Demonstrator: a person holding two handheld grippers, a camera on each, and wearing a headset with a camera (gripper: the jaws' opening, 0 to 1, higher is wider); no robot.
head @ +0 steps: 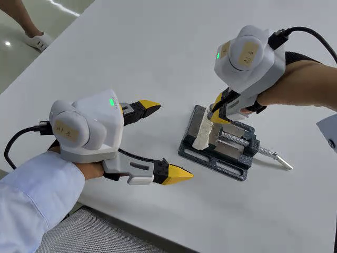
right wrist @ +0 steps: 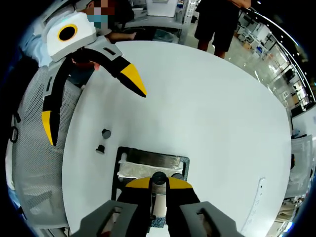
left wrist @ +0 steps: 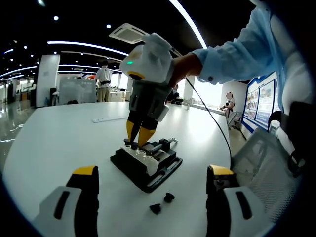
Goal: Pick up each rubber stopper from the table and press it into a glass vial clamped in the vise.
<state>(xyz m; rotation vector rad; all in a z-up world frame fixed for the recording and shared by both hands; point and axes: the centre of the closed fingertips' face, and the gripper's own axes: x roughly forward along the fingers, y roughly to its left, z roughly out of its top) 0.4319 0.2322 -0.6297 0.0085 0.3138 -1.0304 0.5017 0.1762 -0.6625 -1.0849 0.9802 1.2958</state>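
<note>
Stopper [right wrist: 159,177] is pinched between the jaws of the right gripper [head: 217,115], directly over the vial [right wrist: 159,205] in the vise [head: 218,142], for pressing in. Left gripper [head: 171,141] jaws are wide apart, ready for the two stoppers [left wrist: 169,197] on the surface [head: 158,52].

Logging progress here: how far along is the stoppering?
Done: can't tell, the right claw hides the vise top. In hand: it grips a stopper over the vise. Left: two stoppers on the table, left claw open.

The table [head: 147,58] is smooth, matt white. The vise [head: 210,158] is dark, matt metal; its screw [head: 237,141] shines bare steel.
</note>
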